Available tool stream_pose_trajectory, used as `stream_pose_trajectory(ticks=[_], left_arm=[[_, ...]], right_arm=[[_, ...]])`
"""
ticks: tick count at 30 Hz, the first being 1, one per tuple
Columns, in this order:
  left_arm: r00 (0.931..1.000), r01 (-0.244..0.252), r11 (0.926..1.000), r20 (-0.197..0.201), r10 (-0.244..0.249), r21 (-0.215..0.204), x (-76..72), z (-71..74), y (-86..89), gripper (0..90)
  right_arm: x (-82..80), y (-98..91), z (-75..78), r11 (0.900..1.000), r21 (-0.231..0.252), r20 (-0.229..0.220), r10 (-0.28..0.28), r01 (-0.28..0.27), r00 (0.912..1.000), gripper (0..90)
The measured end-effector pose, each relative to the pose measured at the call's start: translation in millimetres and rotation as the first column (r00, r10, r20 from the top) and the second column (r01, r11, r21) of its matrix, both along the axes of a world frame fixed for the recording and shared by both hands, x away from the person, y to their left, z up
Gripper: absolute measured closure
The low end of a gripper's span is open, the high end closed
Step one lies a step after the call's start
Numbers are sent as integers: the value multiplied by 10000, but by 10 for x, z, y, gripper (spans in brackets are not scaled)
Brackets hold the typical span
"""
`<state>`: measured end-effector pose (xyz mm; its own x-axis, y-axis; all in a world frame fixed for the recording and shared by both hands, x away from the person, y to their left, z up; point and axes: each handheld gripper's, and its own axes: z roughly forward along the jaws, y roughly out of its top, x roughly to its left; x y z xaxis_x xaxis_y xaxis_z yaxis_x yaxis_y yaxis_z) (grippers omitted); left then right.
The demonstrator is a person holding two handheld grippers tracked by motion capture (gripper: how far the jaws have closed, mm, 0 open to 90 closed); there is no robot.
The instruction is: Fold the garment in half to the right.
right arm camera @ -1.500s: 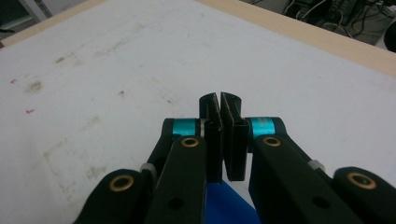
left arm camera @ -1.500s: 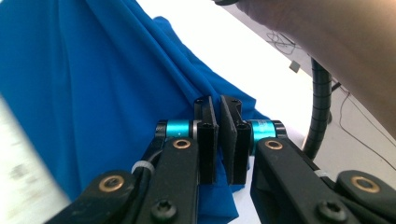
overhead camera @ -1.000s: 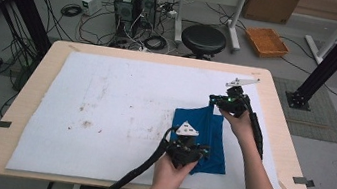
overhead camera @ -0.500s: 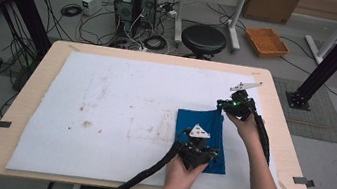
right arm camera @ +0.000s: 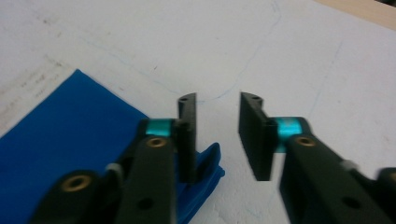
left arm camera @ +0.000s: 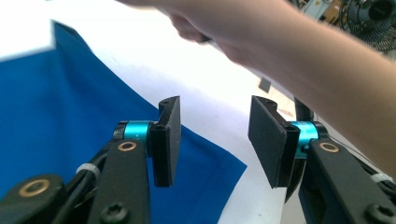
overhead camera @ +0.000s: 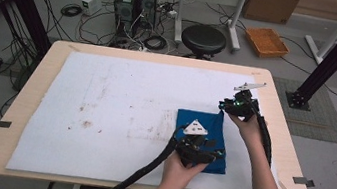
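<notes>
A folded blue cloth (overhead camera: 202, 127) lies flat on the white mat, right of centre. My left gripper (overhead camera: 209, 153) hovers over its near right part. In the left gripper view its jaws (left arm camera: 215, 140) have just been opening and stand apart, with the cloth's corner (left arm camera: 56, 102) below them and nothing gripped. My right gripper (overhead camera: 226, 108) sits at the cloth's far right corner. Its jaws (right arm camera: 217, 135) have also just been opening, with bare mat between them. The layered edge of the cloth (right arm camera: 70, 140) lies beside its left jaw.
The white mat (overhead camera: 120, 97) covers most of the wooden table (overhead camera: 21, 118) and has brown stains left of centre. On the floor beyond the table are a black stool (overhead camera: 204, 39), computer towers (overhead camera: 132, 3), cables and an orange tray (overhead camera: 267, 41).
Both grippers were shut on the cloth's edge and now stand open, with the cloth let go and lying flat. The left gripper shifted a little to the right.
</notes>
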<state>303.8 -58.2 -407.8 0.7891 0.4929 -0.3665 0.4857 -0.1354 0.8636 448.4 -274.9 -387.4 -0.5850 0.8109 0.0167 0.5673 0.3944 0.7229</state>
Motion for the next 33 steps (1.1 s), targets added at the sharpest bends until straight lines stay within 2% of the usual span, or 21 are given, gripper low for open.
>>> stream_pose_trajectory(ticks=[1, 3, 6, 9, 11, 14, 17, 19, 21, 22, 24, 26, 27, 29, 33], left_arm=[[9999, -65, 10000, 119, 65, 50, 0, 45, 66, 524], [9988, -237, 9997, 422, 234, 70, -5, 132, 214, 522], [9951, -525, 9985, 849, 508, 178, -31, 253, 470, 517], [9899, -861, 9960, 1151, 826, 255, -70, 332, 767, 512], [9864, -1106, 9936, 1248, 1067, 246, -96, 355, 972, 509], [9752, -1652, 9849, 1578, 1552, 516, -136, 364, 1274, 507], [9648, -2193, 9740, 1609, 2079, 563, -161, 344, 1563, 502], [9577, -2536, 9652, 1570, 2412, 638, -170, 322, 1723, 499], [9494, -2838, 9568, 1581, 2712, 629, -182, 297, 1850, 499], [9475, -2916, 9546, 1559, 2793, 617, -186, 285, 1903, 498], [9440, -3051, 9505, 1506, 2936, 592, -195, 266, 1978, 493], [9431, -3080, 9495, 1506, 2963, 605, -200, 261, 2006, 488], [9395, -3191, 9461, 1503, 3079, 564, -210, 260, 2055, 487], [9373, -3229, 9448, 1573, 3111, 550, -211, 260, 2074, 487], [9379, -3241, 9442, 1506, 3126, 584, -211, 251, 2107, 487]], right_arm=[[-24, -15, 19, 9999, 132, -28, -99, 99, 9999, 617], [-117, -52, 54, 9991, 380, 309, -196, 184, 9993, 596], [-328, -110, 84, 9971, 657, 404, -413, 386, 9983, 562], [-661, -189, 73, 9930, 1075, 686, -558, 483, 9961, 541], [-932, -230, 40, 9862, 1573, 761, -640, 514, 9950, 541], [-1306, -266, -36, 9786, 2027, 645, -487, 347, 9967, 542], [-1623, -252, -118, 9734, 2274, 409, -370, 268, 9985, 550], [-1764, -221, -170, 9740, 2253, 298, -324, 249, 9990, 574], [-1857, -193, -217, 9762, 2150, 170, -333, 288, 9993, 607], [-1877, -184, -244, 9762, 2152, 49, -272, 255, 9996, 618], [-1885, -157, -296, 9820, 1858, -161, -330, 354, 9993, 644], [-1877, -154, -327, 9844, 1725, -255, -314, 353, 9992, 675], [-1879, -154, -409, 9880, 1522, -682, -172, 275, 9975, 871], [-1893, -164, -424, 9902, 1377, -665, -164, 254, 9977, 880], [-1953, -212, -405, 9906, 1323, -583, -266, 341, 9979, 886]])
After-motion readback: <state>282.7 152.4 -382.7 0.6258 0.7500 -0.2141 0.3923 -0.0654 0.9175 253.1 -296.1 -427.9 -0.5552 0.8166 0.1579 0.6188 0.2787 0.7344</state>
